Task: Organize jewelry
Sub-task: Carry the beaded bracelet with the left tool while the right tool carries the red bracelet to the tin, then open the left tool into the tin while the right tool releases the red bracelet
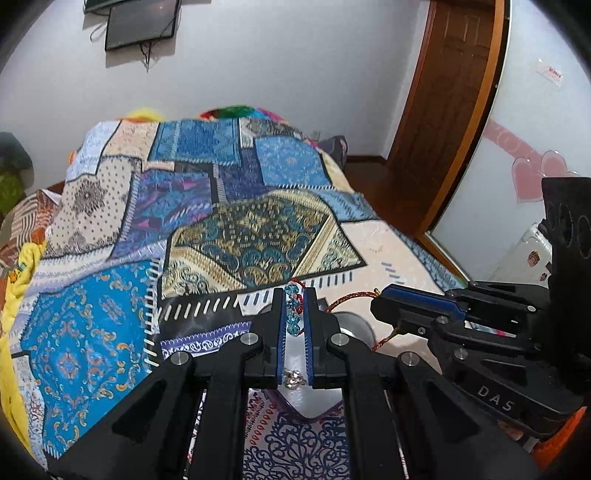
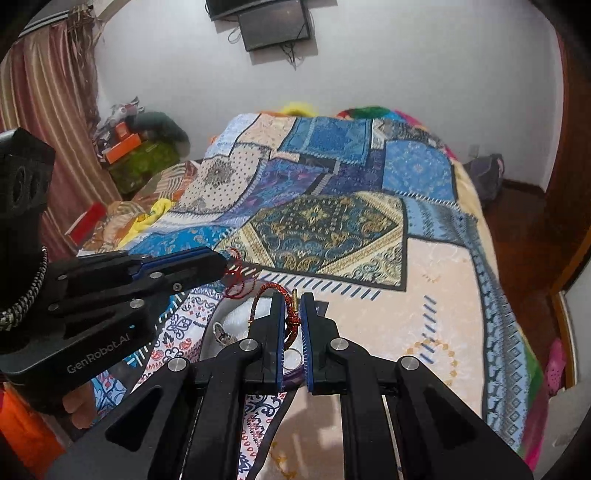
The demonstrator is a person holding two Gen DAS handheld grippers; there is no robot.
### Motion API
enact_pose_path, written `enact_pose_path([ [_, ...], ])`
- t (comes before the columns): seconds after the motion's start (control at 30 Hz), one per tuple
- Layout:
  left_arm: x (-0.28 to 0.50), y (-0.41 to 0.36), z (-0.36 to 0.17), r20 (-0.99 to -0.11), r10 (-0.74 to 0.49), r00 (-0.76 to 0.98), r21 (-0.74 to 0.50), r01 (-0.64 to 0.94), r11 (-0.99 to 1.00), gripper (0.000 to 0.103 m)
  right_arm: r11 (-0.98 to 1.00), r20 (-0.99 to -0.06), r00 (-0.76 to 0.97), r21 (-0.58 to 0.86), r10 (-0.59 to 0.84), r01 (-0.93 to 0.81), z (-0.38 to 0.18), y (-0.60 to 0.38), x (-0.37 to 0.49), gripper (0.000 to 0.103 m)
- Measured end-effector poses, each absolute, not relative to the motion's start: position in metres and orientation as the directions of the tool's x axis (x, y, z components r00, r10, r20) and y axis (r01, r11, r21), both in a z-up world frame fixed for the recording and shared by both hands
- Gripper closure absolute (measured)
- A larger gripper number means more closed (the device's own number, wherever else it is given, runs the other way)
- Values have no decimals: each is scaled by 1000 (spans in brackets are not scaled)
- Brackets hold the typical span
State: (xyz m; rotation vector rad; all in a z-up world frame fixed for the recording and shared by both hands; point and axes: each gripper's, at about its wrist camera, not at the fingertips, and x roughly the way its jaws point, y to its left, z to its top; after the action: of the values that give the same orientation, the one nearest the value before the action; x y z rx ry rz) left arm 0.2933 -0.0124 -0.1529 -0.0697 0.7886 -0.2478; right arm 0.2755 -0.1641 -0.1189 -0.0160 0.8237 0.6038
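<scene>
Nearest in the left wrist view, the left gripper has its fingers closed on the blue beaded end of a bracelet; the beads sit pinched between the two blue pads. A red and gold cord runs from those beads to the right gripper, so the bracelet hangs stretched between the two tools.

In the right wrist view, the right gripper clamps the knotted cord end, with a small gold tip sticking up between its fingers. The left gripper comes in from the left, red thread loops dangling at its tip.

Just below both grippers lies an open jewelry box with pale lining, resting on the bed; a ring sits inside it.

Beyond, the patchwork bedspread in blue, gold and cream covers the bed up to the white wall, where a dark screen hangs. A wooden door stands at right.
</scene>
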Motion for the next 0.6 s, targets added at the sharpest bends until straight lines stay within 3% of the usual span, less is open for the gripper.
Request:
enact_pose_path([
  [0.6,292,-10,-178,-759,-261,597,-169,207,964,96,811,-765,450,157,461,-564,-142,-148,271,96],
])
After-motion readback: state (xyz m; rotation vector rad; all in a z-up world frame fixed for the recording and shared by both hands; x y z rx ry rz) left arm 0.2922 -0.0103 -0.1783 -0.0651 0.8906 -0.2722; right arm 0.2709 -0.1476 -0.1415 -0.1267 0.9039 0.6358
